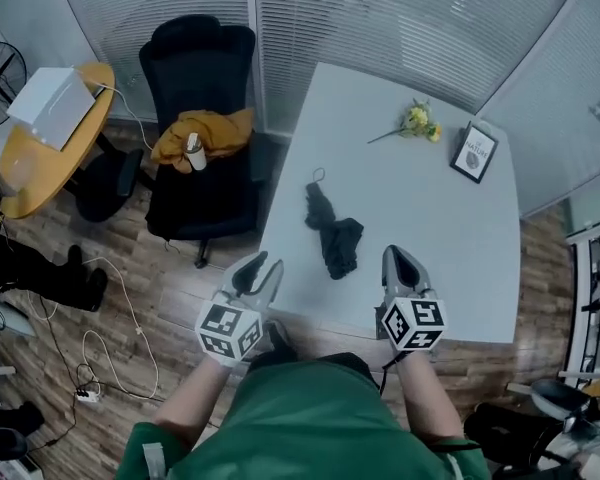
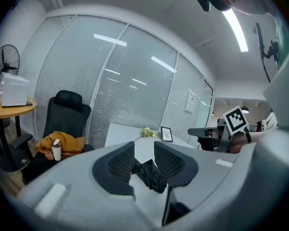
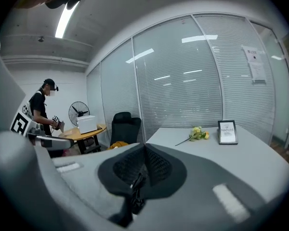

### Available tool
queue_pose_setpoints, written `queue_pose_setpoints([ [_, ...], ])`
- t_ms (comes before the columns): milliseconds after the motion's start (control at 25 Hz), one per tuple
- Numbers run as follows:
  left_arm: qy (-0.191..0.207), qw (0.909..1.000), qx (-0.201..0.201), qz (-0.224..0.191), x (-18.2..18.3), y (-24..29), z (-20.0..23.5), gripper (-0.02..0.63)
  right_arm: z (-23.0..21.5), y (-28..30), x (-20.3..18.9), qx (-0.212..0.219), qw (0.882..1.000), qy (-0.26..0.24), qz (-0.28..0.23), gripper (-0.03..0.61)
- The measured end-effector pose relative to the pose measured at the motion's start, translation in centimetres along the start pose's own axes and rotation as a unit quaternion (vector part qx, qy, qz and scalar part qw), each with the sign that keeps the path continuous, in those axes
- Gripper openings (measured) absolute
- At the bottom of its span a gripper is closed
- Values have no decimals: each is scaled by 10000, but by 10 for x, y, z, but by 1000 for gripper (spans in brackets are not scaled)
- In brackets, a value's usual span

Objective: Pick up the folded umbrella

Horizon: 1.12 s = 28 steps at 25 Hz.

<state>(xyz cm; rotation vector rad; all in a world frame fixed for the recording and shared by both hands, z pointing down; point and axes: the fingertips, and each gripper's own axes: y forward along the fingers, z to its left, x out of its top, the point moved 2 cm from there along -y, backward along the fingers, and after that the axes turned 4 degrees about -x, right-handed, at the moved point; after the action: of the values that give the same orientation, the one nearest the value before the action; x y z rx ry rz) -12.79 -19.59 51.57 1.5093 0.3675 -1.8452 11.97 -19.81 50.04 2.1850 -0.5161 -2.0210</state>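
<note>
The folded black umbrella [image 1: 332, 230] lies crumpled on the white table [image 1: 450, 218], its strap loop pointing to the far side. My left gripper [image 1: 262, 270] hovers at the table's near left edge, a little short of the umbrella and to its left. Its jaws stand open, and the umbrella [image 2: 151, 174] shows through the gap in the left gripper view, ahead of the fingertips and untouched. My right gripper [image 1: 399, 259] hangs over the near edge to the umbrella's right, shut with nothing between its pads [image 3: 135, 165].
Yellow flowers [image 1: 418, 121] and a small framed picture [image 1: 474, 152] sit at the table's far side. A black office chair [image 1: 200, 118] with an orange cloth and a bottle stands left of the table. Further left are a round wooden table [image 1: 40, 148], a fan and floor cables.
</note>
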Motion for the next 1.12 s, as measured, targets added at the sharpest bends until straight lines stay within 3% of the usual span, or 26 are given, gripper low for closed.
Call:
queue_pose_setpoints([
  [320,-50,9994,330,13,11,14,42,135,13,72,-8,491,9976,-77,487,5],
  [400,-119,9989,444,25,11,16,45,135,14,89,-15,714,9949,-97,710,75],
  [520,-206,9979,603,92,6,21,46,135,13,113,-28,968,9894,-319,1035,89],
  [840,-470,9926,1103,210,-8,15,65,135,20,171,-89,1479,9567,-550,2446,155],
  [1120,-739,9871,1391,273,-18,5,90,127,25,208,-134,1410,9312,-412,3335,210],
])
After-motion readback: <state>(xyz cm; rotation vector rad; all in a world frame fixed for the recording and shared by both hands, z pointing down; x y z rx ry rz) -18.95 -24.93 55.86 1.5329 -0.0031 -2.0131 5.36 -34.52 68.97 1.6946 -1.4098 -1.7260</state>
